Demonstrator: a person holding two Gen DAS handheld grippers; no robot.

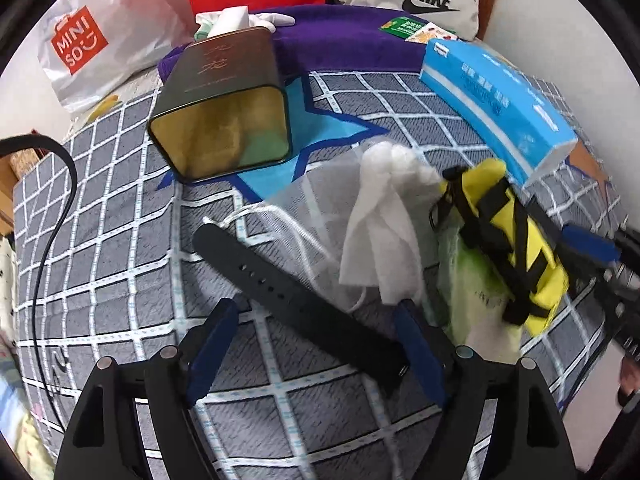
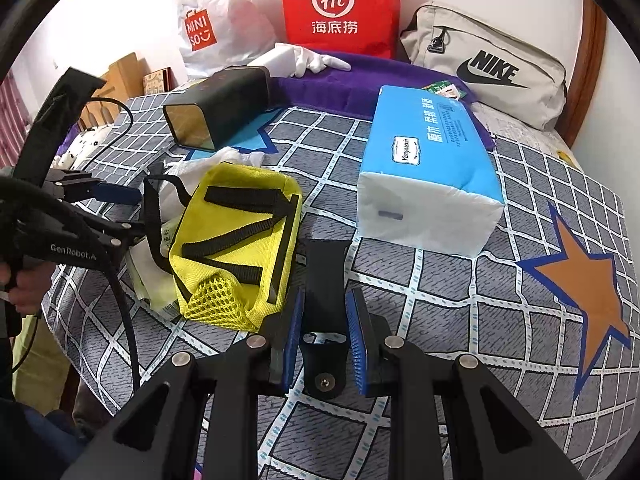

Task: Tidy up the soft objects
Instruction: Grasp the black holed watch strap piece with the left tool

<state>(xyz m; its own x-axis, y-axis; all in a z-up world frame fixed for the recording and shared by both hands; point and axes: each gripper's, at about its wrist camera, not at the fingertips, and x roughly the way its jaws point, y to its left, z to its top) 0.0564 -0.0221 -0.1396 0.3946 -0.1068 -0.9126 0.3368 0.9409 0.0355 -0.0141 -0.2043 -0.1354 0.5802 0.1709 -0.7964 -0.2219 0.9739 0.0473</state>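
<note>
Left wrist view showed your left gripper (image 1: 316, 344) spread wide over the black strap (image 1: 288, 292) lying flat on the bed (image 1: 120, 240), not pinching it. It looked light, limp, rubbery; take it mid-length. Your right gripper (image 2: 326, 344) pinched a strap piece (image 2: 325, 280).

Both grippers are matte black frames of angular struts joined by round silver pivot screws, each finger faced with a ribbed blue pad (image 2: 357, 344). The left gripper (image 2: 120, 194), seen from the right wrist view, carries white "GenRobot.A" lettering on its arm, and a thin black cable (image 1: 48, 240) loops from it.
</note>
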